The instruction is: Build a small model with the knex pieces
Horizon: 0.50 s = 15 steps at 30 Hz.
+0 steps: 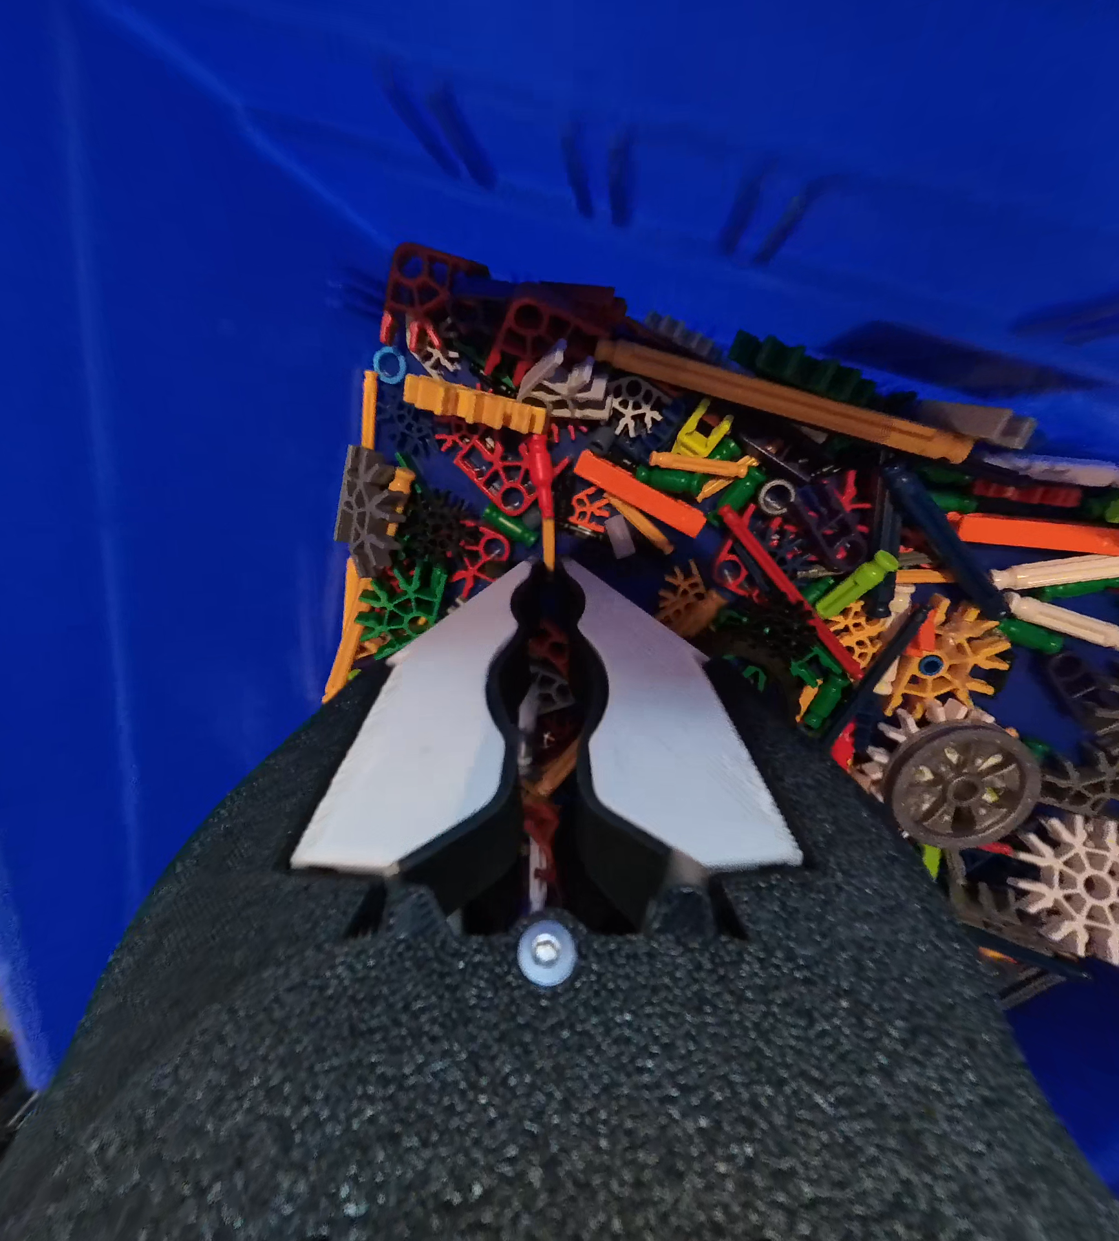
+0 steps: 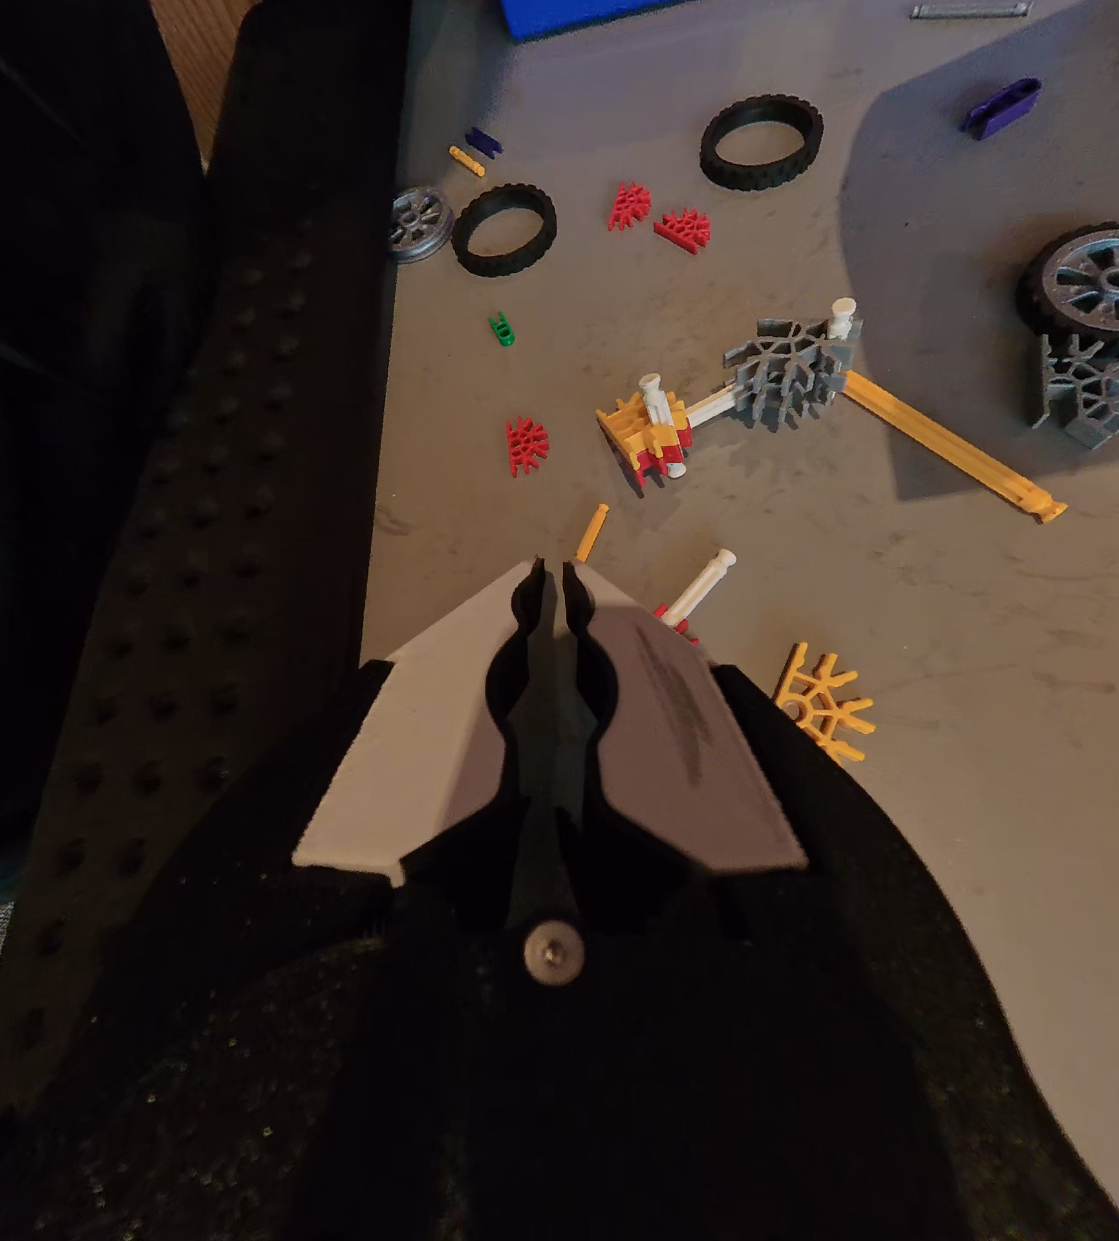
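While the left gripper (image 1: 548,571) sits low inside the blue plastic bin (image 1: 140,470), its jaws stand almost fully together, and the tips appear to pinch the near end of a thin orange rod (image 1: 548,540). That rod points away from the tips, and a red clip piece (image 1: 541,470) sits on its far end, above the heap of mixed construction-toy parts (image 1: 778,537). A grip this close to one end is judged to leave the rod free to pivot, and the red clip looks close enough to neighbouring parts to snag on them, so a firm, straight hold suits it best. A green snowflake connector (image 1: 405,604) lies just left of the fingers, and a grey spoked wheel (image 1: 963,786) lies well to the right. The right gripper (image 2: 553,567) hovers over the grey table (image 2: 946,873) with a narrow gap between its jaws and nothing in it. Nearest to it is a short yellow rod (image 2: 591,534), just beyond the right fingertip. A white rod (image 2: 697,587) and a yellow connector (image 2: 825,705) lie just to its right. Farther off are red connectors (image 2: 527,444), two black tyres (image 2: 506,230) and a grey-and-yellow assembly (image 2: 785,379). A black perforated panel (image 2: 207,537) borders the table on the left.
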{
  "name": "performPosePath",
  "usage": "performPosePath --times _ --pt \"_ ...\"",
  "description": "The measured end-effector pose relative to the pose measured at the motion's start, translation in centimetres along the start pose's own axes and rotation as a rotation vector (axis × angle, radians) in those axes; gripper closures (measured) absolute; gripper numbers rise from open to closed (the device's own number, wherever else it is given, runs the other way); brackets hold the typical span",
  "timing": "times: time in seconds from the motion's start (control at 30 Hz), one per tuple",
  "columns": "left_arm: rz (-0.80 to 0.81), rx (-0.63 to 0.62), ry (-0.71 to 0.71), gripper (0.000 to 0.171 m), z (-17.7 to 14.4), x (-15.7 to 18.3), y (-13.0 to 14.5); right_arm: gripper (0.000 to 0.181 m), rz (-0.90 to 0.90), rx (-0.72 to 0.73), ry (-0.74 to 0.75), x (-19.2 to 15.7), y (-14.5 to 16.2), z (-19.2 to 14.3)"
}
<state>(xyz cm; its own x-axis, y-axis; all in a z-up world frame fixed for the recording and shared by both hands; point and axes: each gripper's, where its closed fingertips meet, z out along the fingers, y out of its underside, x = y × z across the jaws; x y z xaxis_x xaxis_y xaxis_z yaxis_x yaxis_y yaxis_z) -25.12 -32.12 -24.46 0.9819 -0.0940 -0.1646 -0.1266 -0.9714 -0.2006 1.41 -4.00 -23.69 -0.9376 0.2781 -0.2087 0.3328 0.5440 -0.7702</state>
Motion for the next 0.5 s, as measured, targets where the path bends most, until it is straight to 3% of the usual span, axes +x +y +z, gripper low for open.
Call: performPosePath --times 0.5 --pt "-0.045 0.133 -0.149 0.171 -6.6 1.9 -2.1 0.176 -0.076 -0.01 0.026 -0.4 0.2 0.1"
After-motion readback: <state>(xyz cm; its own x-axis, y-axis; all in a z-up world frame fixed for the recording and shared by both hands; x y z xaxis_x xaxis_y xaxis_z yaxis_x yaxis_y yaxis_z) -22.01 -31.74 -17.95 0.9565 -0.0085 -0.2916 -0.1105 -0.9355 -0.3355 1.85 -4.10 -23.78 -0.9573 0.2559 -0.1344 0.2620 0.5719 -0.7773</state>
